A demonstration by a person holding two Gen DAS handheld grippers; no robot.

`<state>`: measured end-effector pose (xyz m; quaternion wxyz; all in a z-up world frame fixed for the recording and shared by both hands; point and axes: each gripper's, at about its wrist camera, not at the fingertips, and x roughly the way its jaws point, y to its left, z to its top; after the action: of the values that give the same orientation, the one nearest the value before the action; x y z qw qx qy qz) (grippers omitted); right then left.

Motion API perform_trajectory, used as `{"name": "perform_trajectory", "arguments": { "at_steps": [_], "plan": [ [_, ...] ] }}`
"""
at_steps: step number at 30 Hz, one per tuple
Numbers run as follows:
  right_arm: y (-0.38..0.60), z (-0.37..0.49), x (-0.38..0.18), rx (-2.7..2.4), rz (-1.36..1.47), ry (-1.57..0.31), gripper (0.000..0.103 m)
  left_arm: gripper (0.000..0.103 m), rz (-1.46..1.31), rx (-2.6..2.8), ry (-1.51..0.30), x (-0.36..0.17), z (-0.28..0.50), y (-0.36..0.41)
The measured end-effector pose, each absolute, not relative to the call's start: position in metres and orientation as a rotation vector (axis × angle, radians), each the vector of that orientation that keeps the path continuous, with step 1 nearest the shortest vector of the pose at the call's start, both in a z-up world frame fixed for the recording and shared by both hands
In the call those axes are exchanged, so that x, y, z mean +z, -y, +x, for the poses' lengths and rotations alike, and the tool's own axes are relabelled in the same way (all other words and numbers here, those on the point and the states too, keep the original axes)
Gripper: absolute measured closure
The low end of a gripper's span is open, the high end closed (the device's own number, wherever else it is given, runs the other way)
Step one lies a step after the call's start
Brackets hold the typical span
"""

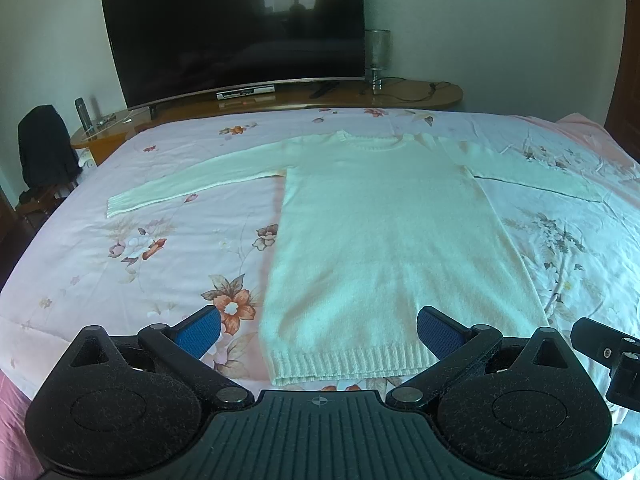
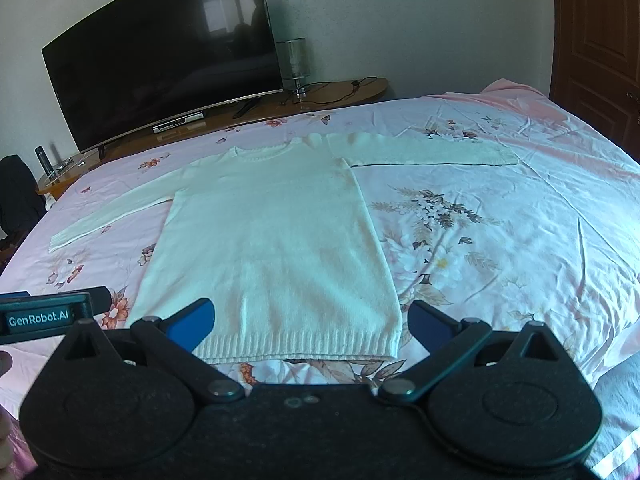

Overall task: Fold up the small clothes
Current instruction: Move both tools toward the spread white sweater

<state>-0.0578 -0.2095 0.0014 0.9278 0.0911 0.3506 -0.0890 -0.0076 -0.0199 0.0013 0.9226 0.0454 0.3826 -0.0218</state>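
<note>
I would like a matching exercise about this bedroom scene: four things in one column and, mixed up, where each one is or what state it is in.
Things:
1. sweater
2. television
3. lamp
4. left claw

Places or states:
A. open, holding nothing
B. spread flat on the bed
C. on the wooden stand, right of the screen
D. dark screen against the wall

Pairs: 1-B, 2-D, 3-C, 4-A

"GenRobot.AI" on left tongs [image 2: 48,314].
</note>
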Motion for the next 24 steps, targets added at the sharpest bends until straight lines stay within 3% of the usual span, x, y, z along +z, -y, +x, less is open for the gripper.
{"name": "perform_trajectory", "arguments": {
  "at_steps": [24],
  "plan": [
    [0.216, -0.052, 0.001, -0.188, 0.194, -0.725, 0.0, 0.0, 0.092, -0.044, -0.8, -0.005, -0.002, 0.031]
  ]
}}
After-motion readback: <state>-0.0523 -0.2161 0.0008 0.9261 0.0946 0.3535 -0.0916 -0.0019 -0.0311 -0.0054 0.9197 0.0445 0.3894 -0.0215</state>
